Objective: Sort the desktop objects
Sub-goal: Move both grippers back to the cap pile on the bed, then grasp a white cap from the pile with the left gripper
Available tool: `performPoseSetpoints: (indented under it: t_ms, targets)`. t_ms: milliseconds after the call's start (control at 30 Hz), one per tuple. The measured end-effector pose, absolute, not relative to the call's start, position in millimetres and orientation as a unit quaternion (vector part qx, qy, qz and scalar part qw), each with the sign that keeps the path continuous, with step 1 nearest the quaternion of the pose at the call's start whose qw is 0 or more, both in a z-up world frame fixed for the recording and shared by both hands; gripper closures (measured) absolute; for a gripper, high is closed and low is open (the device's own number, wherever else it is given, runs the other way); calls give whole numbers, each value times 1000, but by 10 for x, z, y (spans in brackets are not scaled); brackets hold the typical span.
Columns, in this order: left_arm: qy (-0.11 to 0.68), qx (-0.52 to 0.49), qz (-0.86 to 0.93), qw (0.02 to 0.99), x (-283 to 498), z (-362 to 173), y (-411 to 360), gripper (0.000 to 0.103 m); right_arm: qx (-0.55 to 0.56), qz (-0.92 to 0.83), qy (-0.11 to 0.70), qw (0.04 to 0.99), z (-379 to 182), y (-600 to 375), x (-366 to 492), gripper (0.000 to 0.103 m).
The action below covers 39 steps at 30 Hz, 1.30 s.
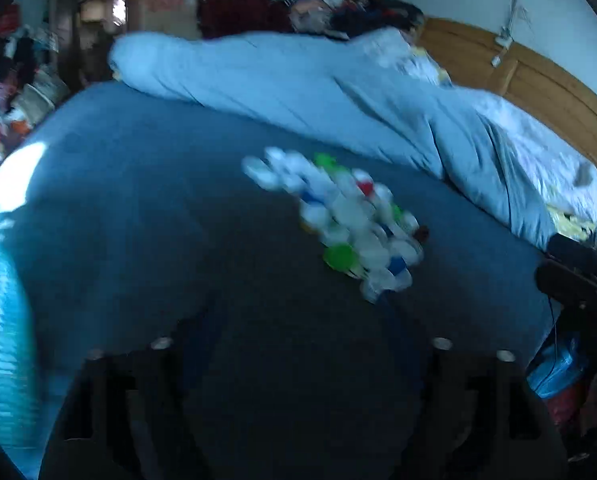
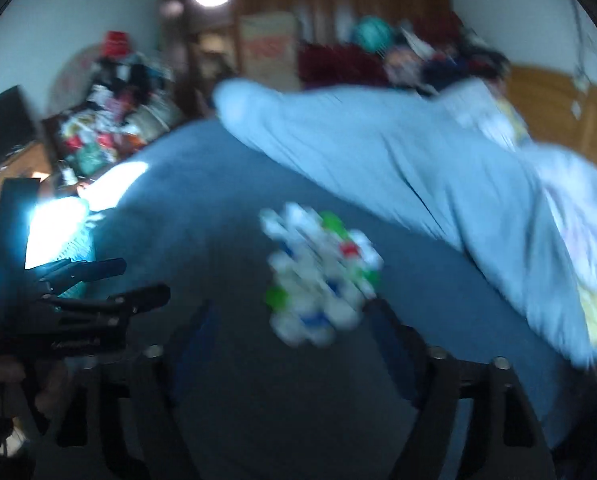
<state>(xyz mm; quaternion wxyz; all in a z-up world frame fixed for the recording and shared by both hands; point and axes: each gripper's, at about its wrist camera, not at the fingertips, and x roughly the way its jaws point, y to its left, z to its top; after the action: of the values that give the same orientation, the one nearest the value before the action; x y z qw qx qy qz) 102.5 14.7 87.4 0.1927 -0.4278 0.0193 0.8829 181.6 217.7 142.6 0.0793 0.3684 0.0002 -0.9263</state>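
Sorting looks unstarted: blurred heap of white, green, red plastic pieces [image 1: 334, 224] lies ahead of both empty, open jaws.

Right wrist view, motion-blurred. Right gripper [image 2: 286, 316], jaws spread wide, above a blue sheet [image 2: 202, 208]. Pile [image 2: 322, 276] of white, green, red and blue pieces lies just ahead. Quilt [image 2: 398, 152] at 1 o'clock; left gripper [image 2: 134, 282] at 9 o'clock.
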Motion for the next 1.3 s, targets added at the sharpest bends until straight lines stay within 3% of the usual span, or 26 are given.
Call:
performPoseSetpoints:
  t_ms: [33,133,533,600,633,667,1000,1167,1300]
  targets:
    - [23,-439,877,196,963,727,276,51,382,-921,-11,70,1323,2356,1838,32]
    - [40,-437,877,197,901,471,599,51,409,-910,-34,56,1154,2648,1842,32]
    - [66,-429,878,202,767,266,972,48,428,-896,-81,89,733,2849,1621,32]
    - [57,-431,876,211,764,239,957,55,429,-893,-90,103,727,2824,1605,35]
    - [48,-429,874,222,772,245,944,71,428,-892,-93,109,724,2818,1598,42]
    - [42,-432,871,231,776,256,940,79,429,-891,-96,115,722,2805,1594,46]
    - [-5,-416,885,208,974,499,421,77,441,-879,-88,158,593,2532,1454,48]
    - [-8,-398,903,161,1065,457,176,45,443,-876,-84,171,525,2364,1419,49]
    - [-6,-406,898,168,1030,382,162,44,447,-873,-80,176,472,2290,1386,49]
